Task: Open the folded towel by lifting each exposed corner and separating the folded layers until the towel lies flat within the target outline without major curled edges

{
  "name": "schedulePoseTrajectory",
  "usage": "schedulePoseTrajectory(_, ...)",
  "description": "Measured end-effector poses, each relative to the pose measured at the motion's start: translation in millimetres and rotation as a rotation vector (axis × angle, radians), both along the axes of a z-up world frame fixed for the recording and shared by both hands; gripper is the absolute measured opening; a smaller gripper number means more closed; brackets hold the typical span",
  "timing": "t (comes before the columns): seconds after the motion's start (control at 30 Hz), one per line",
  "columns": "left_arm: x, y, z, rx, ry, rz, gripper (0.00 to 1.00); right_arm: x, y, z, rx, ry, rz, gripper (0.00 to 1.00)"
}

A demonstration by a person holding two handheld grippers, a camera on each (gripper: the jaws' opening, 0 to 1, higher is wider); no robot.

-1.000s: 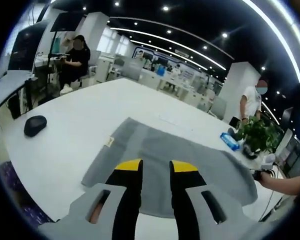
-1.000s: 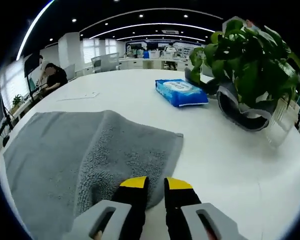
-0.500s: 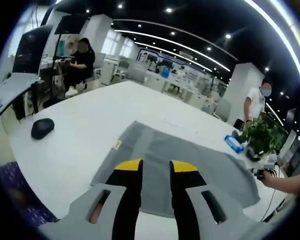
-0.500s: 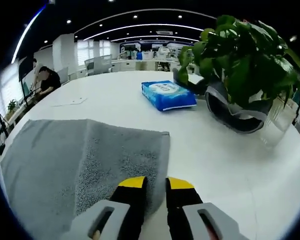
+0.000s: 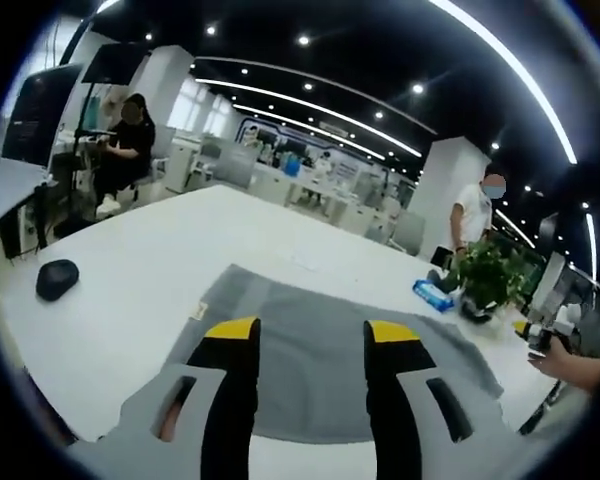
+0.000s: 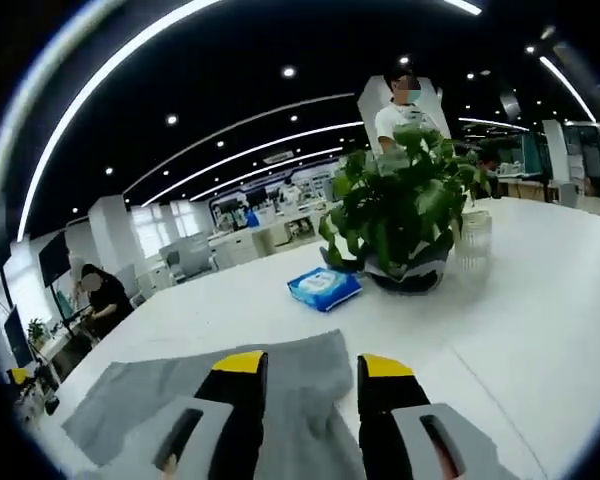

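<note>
With both my left gripper (image 5: 310, 335) and right gripper (image 6: 305, 367) spread wide and empty above the gray towel (image 5: 330, 350) on the white table (image 5: 130, 270), flattening looks nearly finished; next, check edges for curls.

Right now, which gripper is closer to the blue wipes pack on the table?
Right. The right gripper is over the towel corner, with the blue wipes pack just beyond. The left gripper is at the towel's opposite side, the pack across the towel.
</note>
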State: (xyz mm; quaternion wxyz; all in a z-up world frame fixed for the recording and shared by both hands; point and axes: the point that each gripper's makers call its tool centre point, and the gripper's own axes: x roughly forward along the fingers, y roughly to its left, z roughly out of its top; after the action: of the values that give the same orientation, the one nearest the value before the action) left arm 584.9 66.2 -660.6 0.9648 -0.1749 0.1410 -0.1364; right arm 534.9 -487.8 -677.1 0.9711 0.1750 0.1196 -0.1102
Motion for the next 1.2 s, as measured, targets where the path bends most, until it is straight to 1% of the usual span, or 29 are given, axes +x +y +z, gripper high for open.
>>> schedulePoseTrajectory(0.03, -2.0, 0, -1.2, -0.006, -0.001, -0.007, 0.45, -7, 5, 3.4, -0.001, -0.005, 0.008, 0.36)
schedulePoseTrajectory(0.07, -5.6, -1, -3.1, -0.020, 0.000, -0.019, 0.48, -14, 9, 6.3, -0.018, -0.004, 0.005, 0.35)
schedulePoseTrajectory(0.1, -8.0, 0, -4.3, -0.030, 0.001, -0.020, 0.49, -19, 8, 4.2, -0.042, 0.020, -0.001, 0.35)
schedulePoseTrajectory(0.2, -19.2, 8, -6.8, -0.054, 0.000, -0.014, 0.48, -29, 14, -6.7, -0.073, 0.087, 0.008, 0.34)
schedulePoseTrajectory(0.27, -26.0, 16, -10.4, -0.057, 0.016, -0.006, 0.47, -36, 9, -24.3, -0.094, 0.187, -0.013, 0.31)
schedulePoseTrajectory(0.3, -29.5, 19, -11.4, -0.060, 0.020, -0.006, 0.46, -37, 7, -30.3, -0.103, 0.214, -0.016, 0.28)
schedulePoseTrajectory(0.37, -37.8, 29, -12.0, -0.064, 0.021, 0.010, 0.45, -38, 2, -44.0, -0.136, 0.264, -0.025, 0.27)
schedulePoseTrajectory(0.43, -45.6, 38, -12.3, -0.054, 0.016, 0.024, 0.45, -43, -3, -65.3, -0.179, 0.355, -0.019, 0.26)
schedulePoseTrajectory(0.5, -52.9, 47, -13.6, -0.033, 0.019, 0.043, 0.45, -47, -5, -83.7, -0.194, 0.434, -0.003, 0.22)
schedulePoseTrajectory(0.53, -56.3, 52, -13.9, -0.025, 0.020, 0.053, 0.45, -50, -8, -96.0, -0.194, 0.476, -0.005, 0.22)
schedulePoseTrajectory(0.6, -63.5, 62, -13.6, -0.020, 0.020, 0.083, 0.44, -51, -11, -109.7, -0.183, 0.518, -0.016, 0.21)
schedulePoseTrajectory(0.63, -66.0, 65, -13.8, -0.024, 0.023, 0.096, 0.44, -51, -12, -118.2, -0.159, 0.539, -0.022, 0.20)
schedulePoseTrajectory(0.67, -68.9, 68, -14.2, -0.031, 0.027, 0.109, 0.43, -50, -13, -123.4, -0.147, 0.547, -0.025, 0.19)
schedulePoseTrajectory(0.7, -70.7, 70, -14.2, -0.033, 0.029, 0.116, 0.43, -51, -14, -132.8, -0.126, 0.581, -0.030, 0.18)
schedulePoseTrajectory(0.77, -71.9, 72, -14.5, -0.031, 0.033, 0.130, 0.43, -49, -16, -142.9, -0.133, 0.608, -0.030, 0.15)
schedulePoseTrajectory(0.87, -70.3, 73, -13.4, -0.030, 0.038, 0.142, 0.43, -49, -14, -154.7, -0.113, 0.640, -0.022, 0.12)
schedulePoseTrajectory(0.9, -69.3, 72, -12.5, -0.027, 0.038, 0.143, 0.43, -51, -13, -155.7, -0.116, 0.641, -0.021, 0.11)
schedulePoseTrajectory(0.93, -67.6, 71, -11.5, -0.021, 0.038, 0.143, 0.43, -49, -14, -152.4, -0.116, 0.623, -0.030, 0.09)
schedulePoseTrajectory(1.07, -62.0, 65, -10.3, -0.028, 0.034, 0.132, 0.43, -52, -13, -152.3, -0.126, 0.633, -0.031, 0.08)
schedulePoseTrajectory(1.13, -60.1, 62, -10.3, -0.030, 0.032, 0.124, 0.43, -57, -14, -151.6, -0.136, 0.642, -0.038, 0.08)
schedulePoseTrajectory(1.2, -59.2, 59, -10.2, -0.030, 0.030, 0.118, 0.42, -66, -18, -151.2, -0.128, 0.653, -0.067, 0.07)
